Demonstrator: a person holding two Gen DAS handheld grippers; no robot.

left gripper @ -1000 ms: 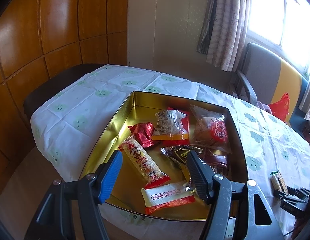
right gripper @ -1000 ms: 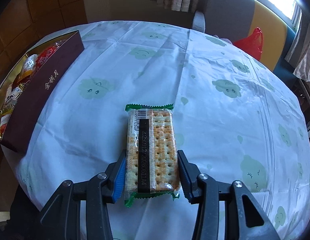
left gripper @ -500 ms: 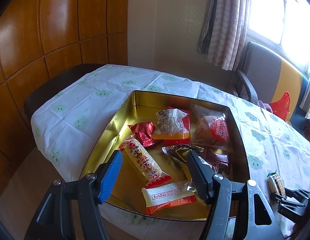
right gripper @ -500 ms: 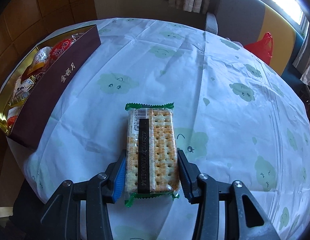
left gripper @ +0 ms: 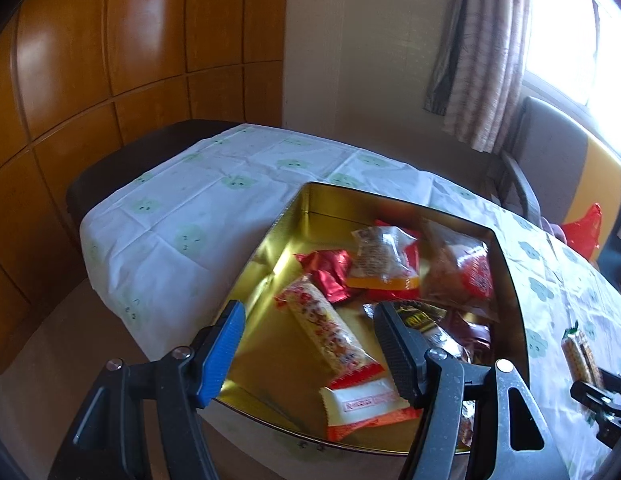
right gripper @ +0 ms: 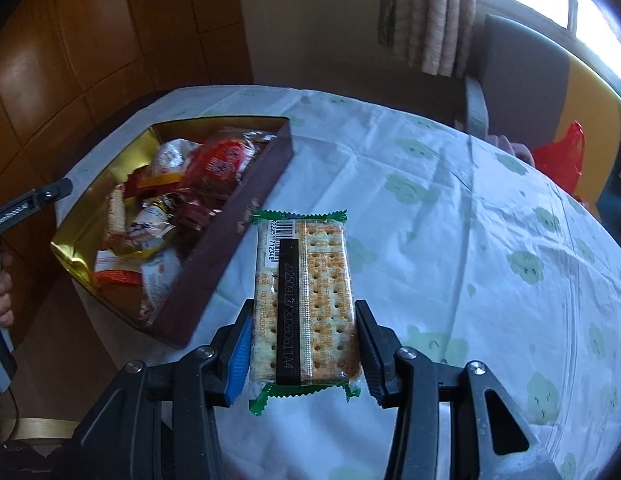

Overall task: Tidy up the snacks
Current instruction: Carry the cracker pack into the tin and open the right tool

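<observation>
Right gripper point(right gripper: 304, 350) clamped on cracker pack point(right gripper: 304, 300), gold snack tin point(right gripper: 214, 248) to its left.
Left gripper point(left gripper: 308, 350) half open, empty, over the tin.

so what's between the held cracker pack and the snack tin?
Right wrist view: only bare cloud-print tablecloth between green-edged clear cracker pack and maroon gold-lined tin.

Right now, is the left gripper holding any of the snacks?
No, the left gripper hangs open above the gold tin, with nothing clamped between its fingers, while the snacks lie loose inside.
</observation>
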